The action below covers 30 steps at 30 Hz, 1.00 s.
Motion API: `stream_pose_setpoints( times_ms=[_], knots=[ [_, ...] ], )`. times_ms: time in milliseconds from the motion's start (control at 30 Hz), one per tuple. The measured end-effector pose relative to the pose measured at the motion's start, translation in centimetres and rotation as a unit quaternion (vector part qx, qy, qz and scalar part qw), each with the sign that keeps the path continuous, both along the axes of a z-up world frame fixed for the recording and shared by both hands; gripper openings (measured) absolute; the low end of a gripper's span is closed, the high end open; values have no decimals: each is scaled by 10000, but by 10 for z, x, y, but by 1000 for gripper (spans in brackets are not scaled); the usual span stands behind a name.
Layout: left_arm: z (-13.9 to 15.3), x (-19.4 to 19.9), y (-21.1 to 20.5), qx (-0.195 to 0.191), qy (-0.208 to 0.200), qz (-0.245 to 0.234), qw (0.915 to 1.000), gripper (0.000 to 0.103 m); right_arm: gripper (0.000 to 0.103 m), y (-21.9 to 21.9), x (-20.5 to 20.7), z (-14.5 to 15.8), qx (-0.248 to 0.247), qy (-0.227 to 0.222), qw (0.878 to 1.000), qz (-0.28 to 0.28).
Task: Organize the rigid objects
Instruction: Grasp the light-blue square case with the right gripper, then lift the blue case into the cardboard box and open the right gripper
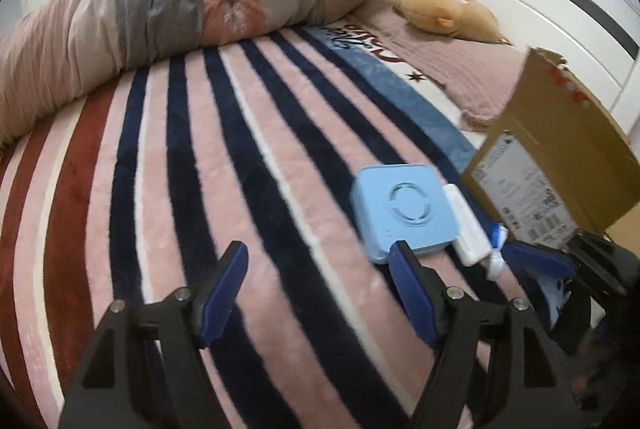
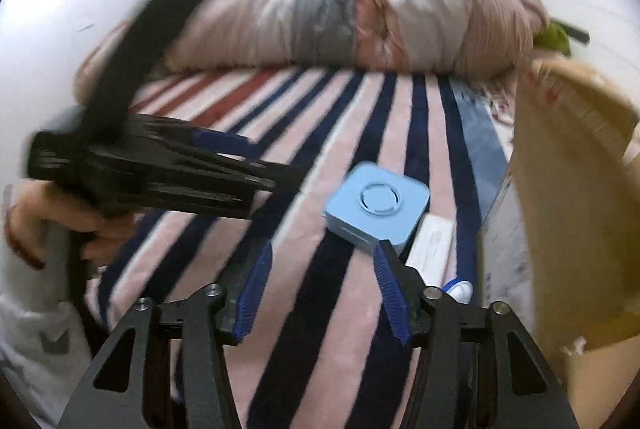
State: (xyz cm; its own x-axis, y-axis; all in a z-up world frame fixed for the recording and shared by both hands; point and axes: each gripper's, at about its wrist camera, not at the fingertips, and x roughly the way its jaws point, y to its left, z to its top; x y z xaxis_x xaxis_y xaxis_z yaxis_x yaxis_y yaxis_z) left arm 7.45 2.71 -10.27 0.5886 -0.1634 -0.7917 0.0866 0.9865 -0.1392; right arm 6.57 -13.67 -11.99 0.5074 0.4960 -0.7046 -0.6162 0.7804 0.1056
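Observation:
A light blue square device (image 1: 404, 211) with a round ring on top lies on the striped blanket; it also shows in the right wrist view (image 2: 378, 207). A white flat bar (image 1: 468, 225) lies along its right side, seen too in the right wrist view (image 2: 434, 247). A small blue and white object (image 1: 496, 253) lies beside the bar (image 2: 460, 289). My left gripper (image 1: 320, 255) is open and empty, its right finger just short of the device. My right gripper (image 2: 322, 249) is open and empty, close in front of the device.
A brown cardboard box (image 1: 560, 149) with a shipping label stands right of the objects (image 2: 568, 189). A rolled quilt (image 1: 180, 1) lies across the far side of the bed. A tan plush toy (image 1: 448, 11) rests by the white headboard.

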Motion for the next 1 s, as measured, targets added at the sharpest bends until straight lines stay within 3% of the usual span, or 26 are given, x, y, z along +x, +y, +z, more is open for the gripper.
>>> stream_pose_setpoints(
  times_ms=[167, 233, 333, 567, 767, 1000],
  knots=[
    [-7, 0, 21, -205, 42, 231, 9995, 70, 68, 4, 46, -26, 129, 416, 9978, -490],
    [-8, -1, 28, -247, 45, 314, 9992, 70, 71, 10, 58, -32, 93, 441, 9974, -561],
    [-7, -5, 37, -264, 0, 437, 9987, 70, 83, 22, 74, -36, 106, 461, 9973, -569],
    [-3, -12, 67, -299, -96, 861, 9958, 70, 83, 58, 90, -44, -239, 454, 9973, -524],
    [-13, -10, 77, -934, 44, 659, 9934, 70, 78, 65, 77, -40, -418, 204, 9985, -271],
    [2, -16, 61, -1854, -126, -40, 9826, 70, 78, 62, 26, 5, 93, -390, 9974, 607]
  ],
)
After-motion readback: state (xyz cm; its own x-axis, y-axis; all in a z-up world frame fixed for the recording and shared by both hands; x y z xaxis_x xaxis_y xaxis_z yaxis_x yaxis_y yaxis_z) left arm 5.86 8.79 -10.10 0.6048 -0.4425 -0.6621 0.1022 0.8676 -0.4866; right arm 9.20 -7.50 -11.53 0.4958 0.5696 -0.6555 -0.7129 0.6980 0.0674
